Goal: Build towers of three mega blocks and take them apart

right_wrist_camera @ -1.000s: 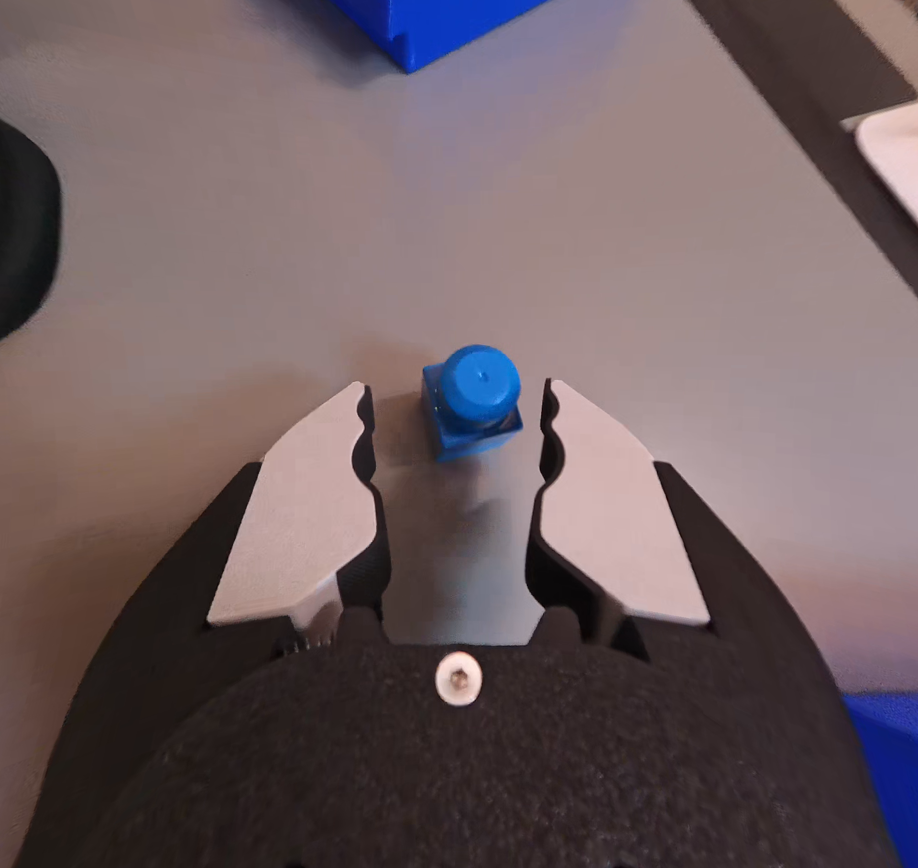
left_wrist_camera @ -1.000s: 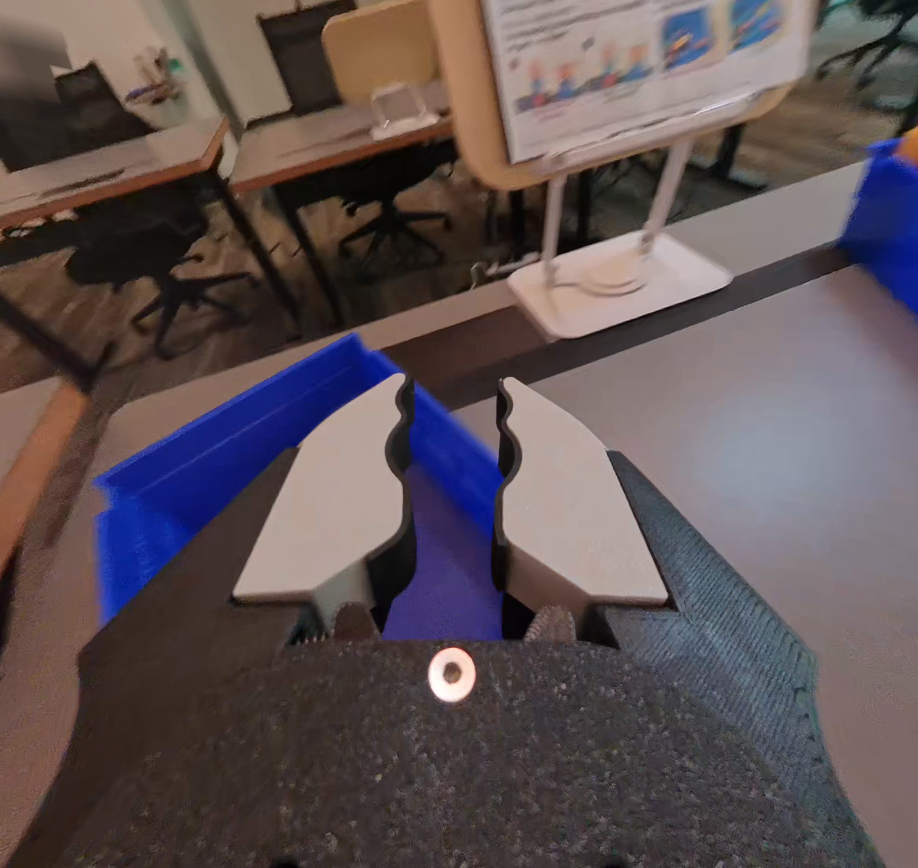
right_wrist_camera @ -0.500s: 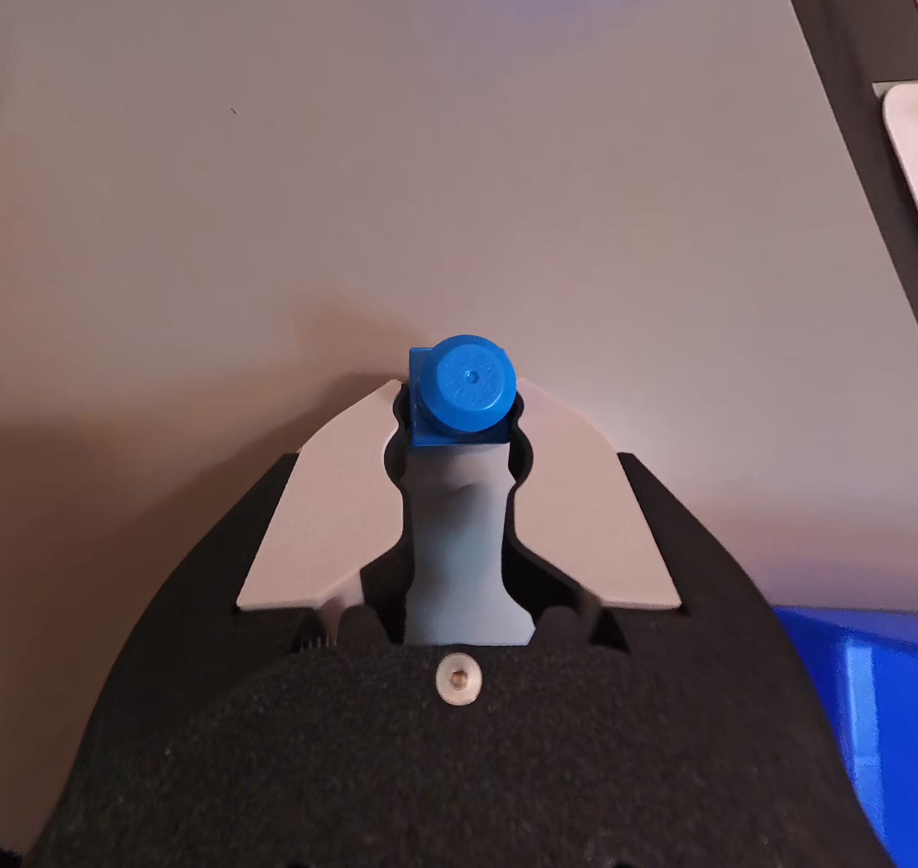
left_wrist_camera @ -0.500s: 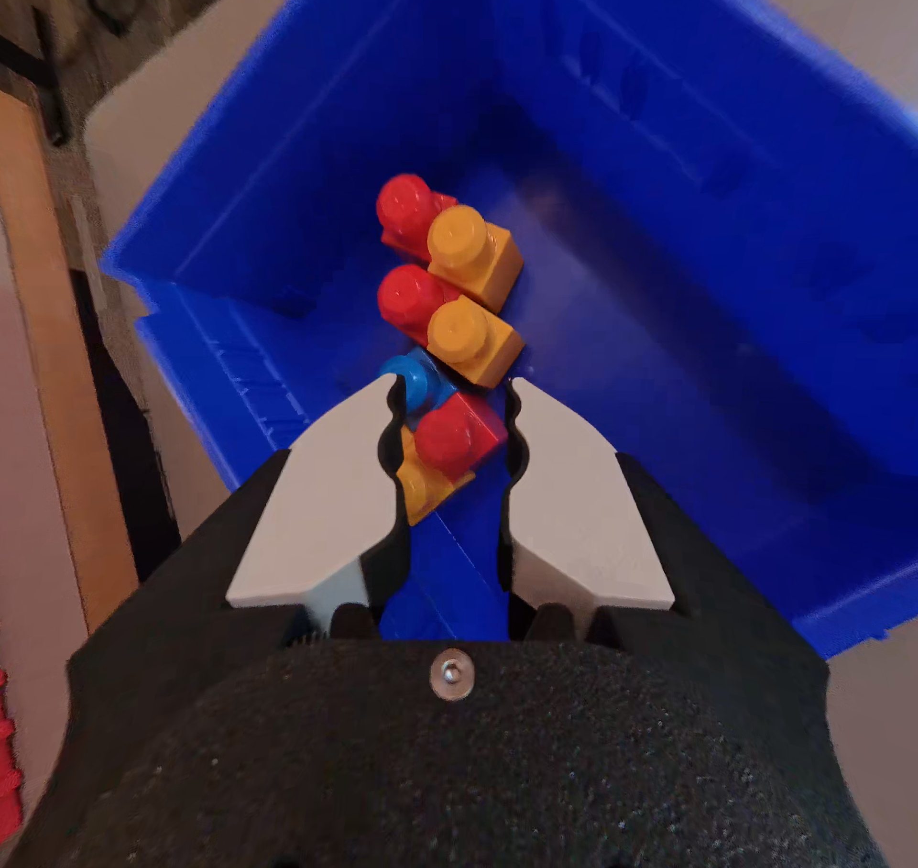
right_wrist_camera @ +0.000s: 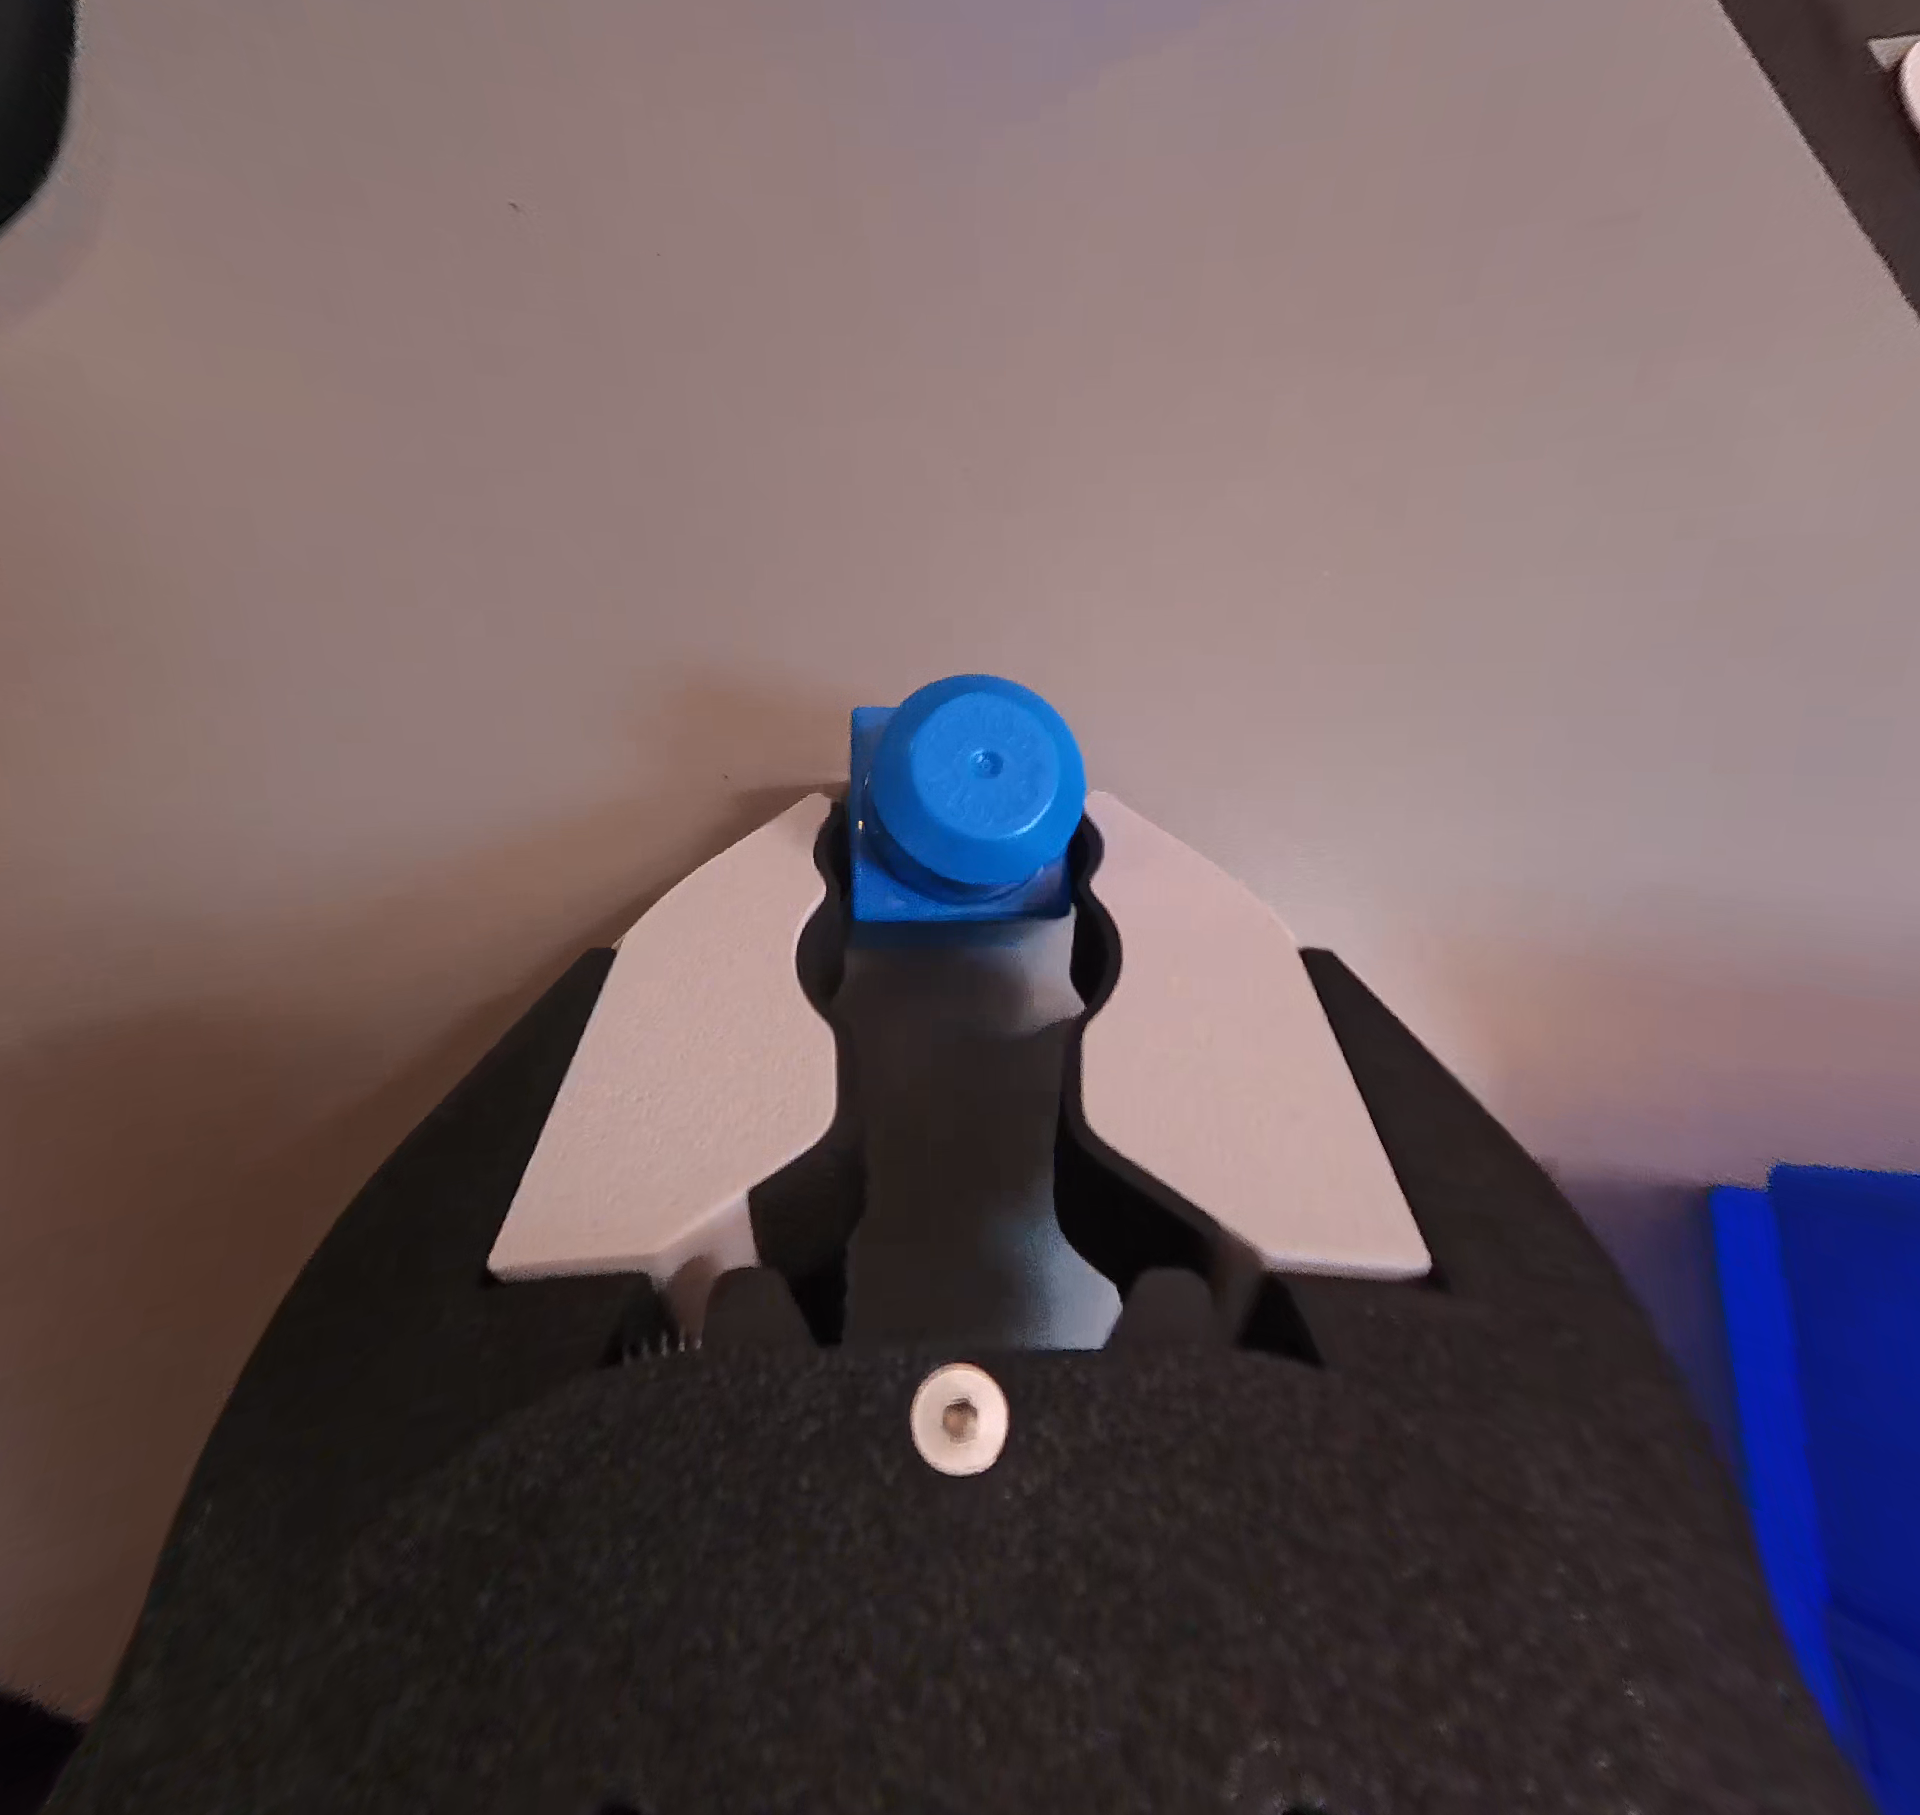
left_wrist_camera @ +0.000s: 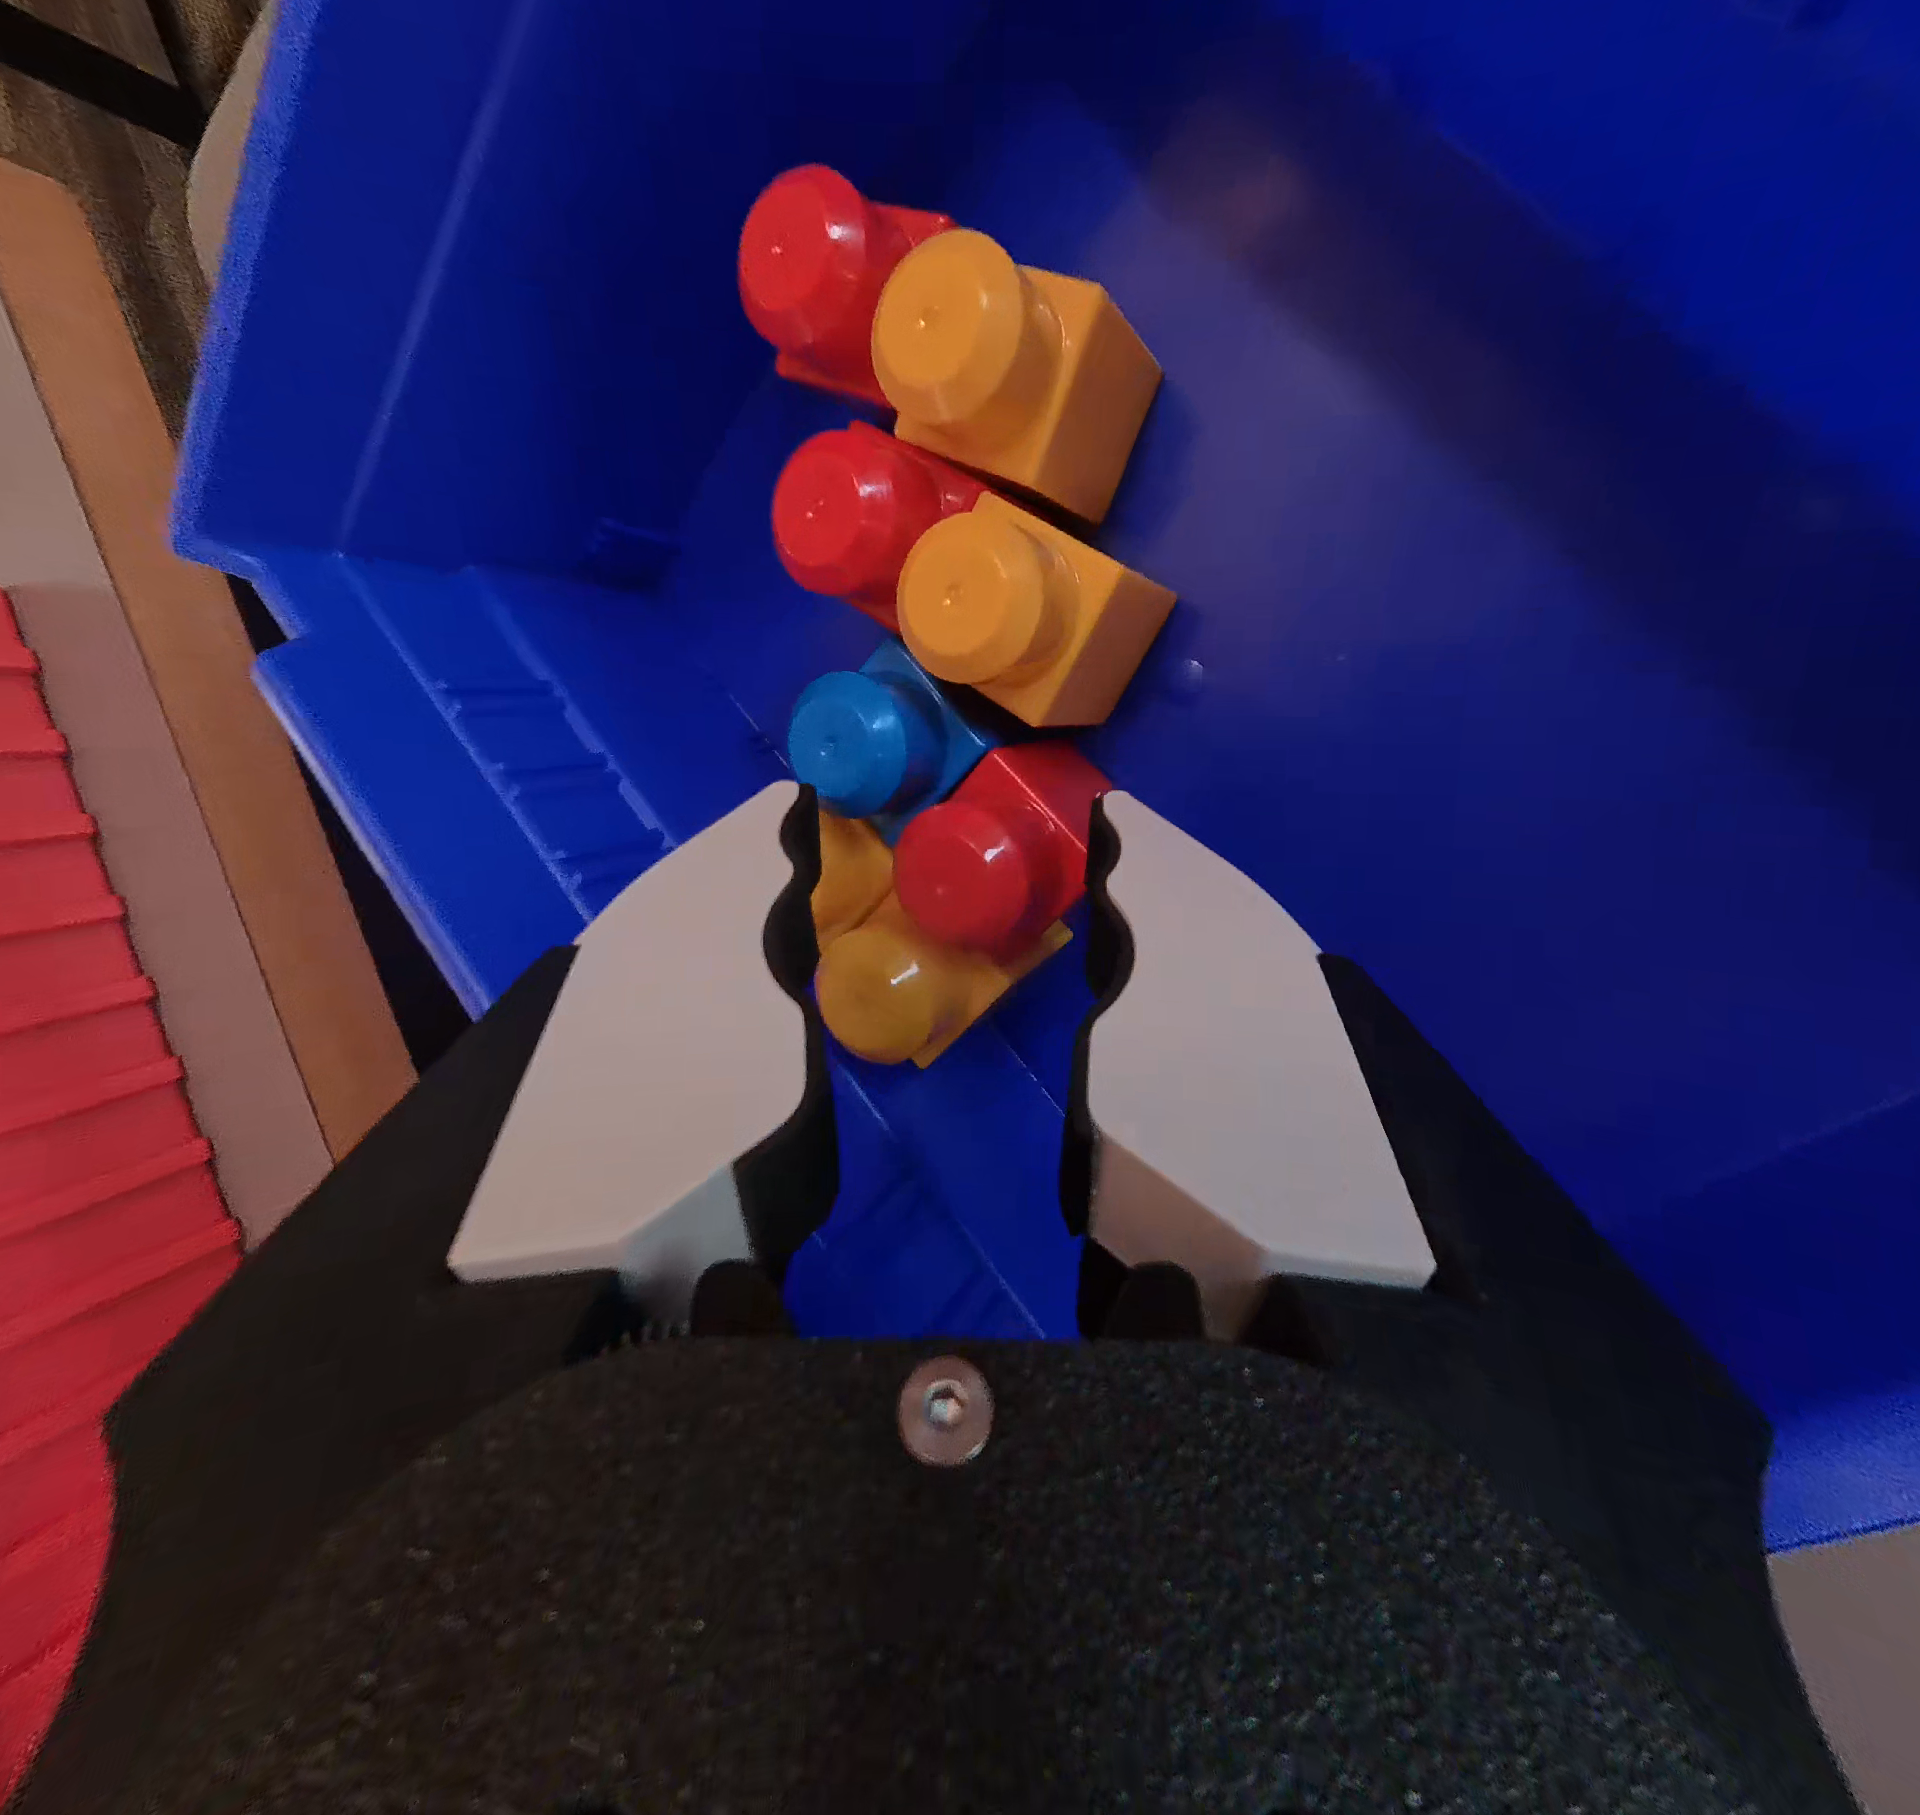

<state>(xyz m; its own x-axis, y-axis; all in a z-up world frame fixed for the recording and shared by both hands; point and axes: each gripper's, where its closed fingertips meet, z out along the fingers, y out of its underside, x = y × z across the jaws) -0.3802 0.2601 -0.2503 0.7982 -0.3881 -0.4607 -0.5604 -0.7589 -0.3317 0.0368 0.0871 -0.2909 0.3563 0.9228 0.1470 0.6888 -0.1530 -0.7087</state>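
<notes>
Between right claw [right_wrist_camera: 961, 835] tips: blue block [right_wrist_camera: 961, 820] clamped, base hidden; left claw [left_wrist_camera: 945, 835] parted, empty.

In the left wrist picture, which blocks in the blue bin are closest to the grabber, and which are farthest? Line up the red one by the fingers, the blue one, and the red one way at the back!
From the left gripper:
1. Near red block, between the fingertips, right side.
2. Blue block, just beyond the left fingertip.
3. Far red block, deepest in the blue bin.
</notes>
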